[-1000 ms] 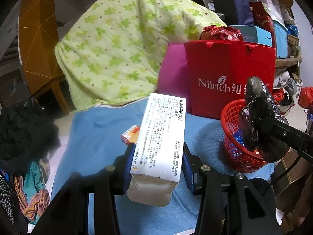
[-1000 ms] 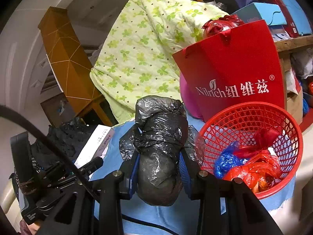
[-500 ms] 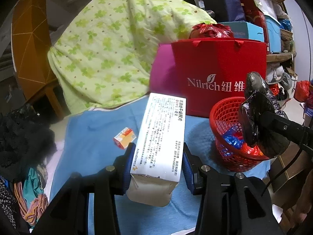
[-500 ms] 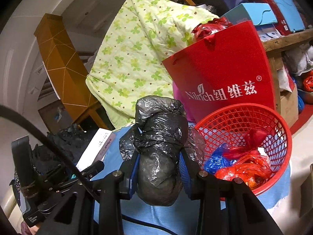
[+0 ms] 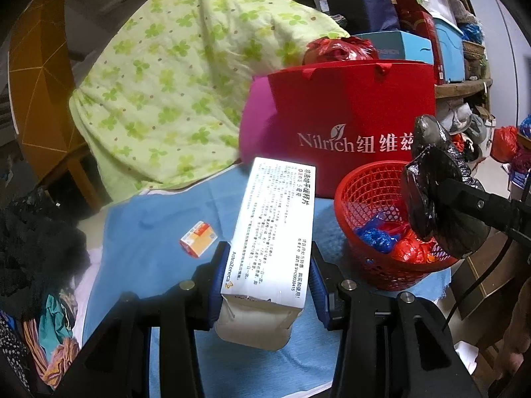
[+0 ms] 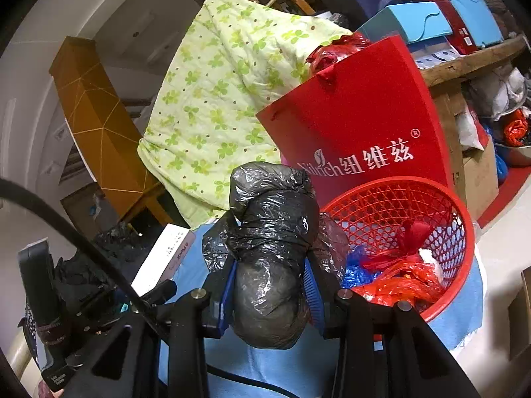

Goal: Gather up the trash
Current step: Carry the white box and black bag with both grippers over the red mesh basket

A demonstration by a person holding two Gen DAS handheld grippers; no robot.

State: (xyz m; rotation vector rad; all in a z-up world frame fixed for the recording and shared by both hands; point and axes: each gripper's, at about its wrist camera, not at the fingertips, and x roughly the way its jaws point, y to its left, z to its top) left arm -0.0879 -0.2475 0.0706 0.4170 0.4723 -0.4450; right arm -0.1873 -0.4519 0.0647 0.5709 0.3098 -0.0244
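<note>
While the left tool (image 5: 267, 273) pinches a white medicine box (image 5: 275, 235) above the blue cloth (image 5: 149, 229), the right tool (image 6: 270, 285) clamps a black bag (image 6: 272, 252) beside the red basket (image 6: 441, 195) at the cloth's right edge.

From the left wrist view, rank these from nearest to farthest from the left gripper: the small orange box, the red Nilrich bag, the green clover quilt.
1. small orange box: on the blue cloth, just ahead and left of the left gripper.
2. red Nilrich bag: standing farther back, ahead to the right.
3. green clover quilt: draped at the back left, reaching behind the bag.
</note>
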